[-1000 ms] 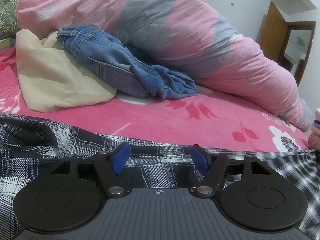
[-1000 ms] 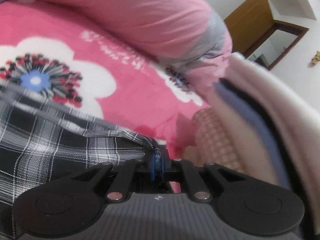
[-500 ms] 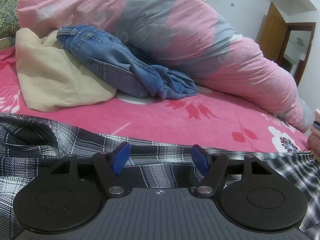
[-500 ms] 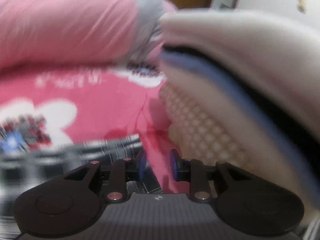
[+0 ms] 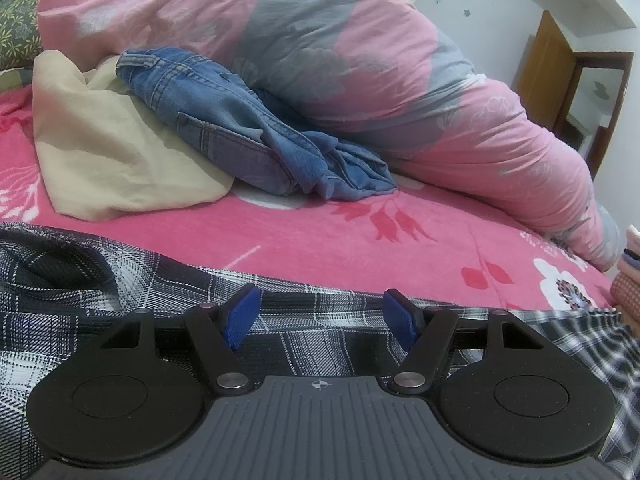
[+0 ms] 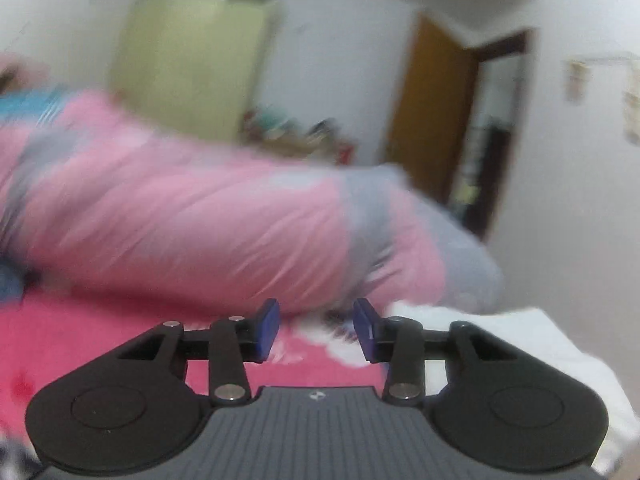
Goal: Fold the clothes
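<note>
Bare pink bedspread point(image 5: 320, 236) ahead passable; jeans point(image 5: 248, 136), quilt point(image 5: 360, 68) block beyond.

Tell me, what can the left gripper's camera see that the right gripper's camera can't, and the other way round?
Only the left view shows the plaid shirt under the open left gripper, the blue jeans and the beige cloth. Only the right view, which is blurred, shows the right gripper, its jaws just opened with nothing between them, a pale green cabinet and a white fabric. Both show the pink and grey duvet, the pink floral bedspread and the brown door.
</note>
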A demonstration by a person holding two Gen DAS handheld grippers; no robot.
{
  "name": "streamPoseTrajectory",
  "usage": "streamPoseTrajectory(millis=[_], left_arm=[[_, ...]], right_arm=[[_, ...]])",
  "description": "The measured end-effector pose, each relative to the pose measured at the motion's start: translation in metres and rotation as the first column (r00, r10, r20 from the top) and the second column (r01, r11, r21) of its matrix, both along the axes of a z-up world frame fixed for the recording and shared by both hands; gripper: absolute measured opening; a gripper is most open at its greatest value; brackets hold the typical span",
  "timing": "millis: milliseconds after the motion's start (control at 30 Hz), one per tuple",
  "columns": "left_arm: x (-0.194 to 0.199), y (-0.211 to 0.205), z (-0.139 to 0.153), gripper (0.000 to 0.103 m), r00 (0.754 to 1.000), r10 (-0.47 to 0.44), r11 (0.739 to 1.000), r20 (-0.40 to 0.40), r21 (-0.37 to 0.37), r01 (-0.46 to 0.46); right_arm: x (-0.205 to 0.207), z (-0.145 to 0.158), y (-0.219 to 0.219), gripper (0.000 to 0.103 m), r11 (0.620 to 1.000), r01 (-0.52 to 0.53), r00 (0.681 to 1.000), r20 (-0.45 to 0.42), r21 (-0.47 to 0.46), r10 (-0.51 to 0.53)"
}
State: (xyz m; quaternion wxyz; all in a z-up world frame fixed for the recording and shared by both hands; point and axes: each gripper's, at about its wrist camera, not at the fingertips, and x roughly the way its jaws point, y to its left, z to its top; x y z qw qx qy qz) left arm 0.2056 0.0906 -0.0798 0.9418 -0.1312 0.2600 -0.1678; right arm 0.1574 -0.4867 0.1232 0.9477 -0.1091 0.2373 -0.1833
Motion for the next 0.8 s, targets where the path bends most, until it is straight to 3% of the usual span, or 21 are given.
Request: streamPoseTrajectory(millis=[67,133,233,367,467,600,667,700,800], left_arm=[[0.0,0.0,0.0,0.069,1.0,0.0,1.0,-0.001,-0.002,0.0],[0.001,0.0,0.0,0.069,1.0,-0.001,1.0,-0.001,-0.001,0.001],[0.001,0.001,0.0,0.069,1.0,-0.002,1.0,0.0,-0.004,0.002],[0.001,0.001,-0.001,0.069,1.0,-0.002,1.0,0.0,-0.008,0.002],[0.0,0.001,-0.001,0.069,1.0,-0.002,1.0,0.001,-0.01,0.002],[0.0,0.001,-0.001,0.069,1.0,-0.002,1.0,0.001,-0.014,0.002],[0.0,0.002,-0.001,0.069,1.0,-0.002,1.0,0.001,-0.017,0.002],[0.0,0.002,-0.001,0.069,1.0,-0.002,1.0,0.0,-0.018,0.002],[0.0,0.002,-0.001,0.069,1.0,-0.002,1.0,0.001,-0.019,0.002]], right_arm=[[0.01,-0.039,0.006,0.043,0.995,-0.097,0.988,-0.126,-0.02,0.094],[0.017,-0.078,0.013,0.041,0.981,-0.191,0.954,-0.238,-0.028,0.179],[0.025,-0.127,0.03,0.041,0.943,-0.329,0.876,-0.39,-0.05,0.284],[0.029,-0.162,0.055,0.041,0.875,-0.473,0.765,-0.539,-0.101,0.351],[0.027,-0.172,0.069,0.041,0.836,-0.531,0.716,-0.6,-0.136,0.357],[0.024,-0.18,0.076,0.038,0.819,-0.556,0.684,-0.64,-0.145,0.351],[0.024,-0.182,0.079,0.029,0.814,-0.567,0.665,-0.654,-0.129,0.36],[0.025,-0.183,0.08,0.019,0.811,-0.572,0.655,-0.662,-0.119,0.365],[0.023,-0.188,0.085,0.014,0.797,-0.59,0.642,-0.675,-0.131,0.364]])
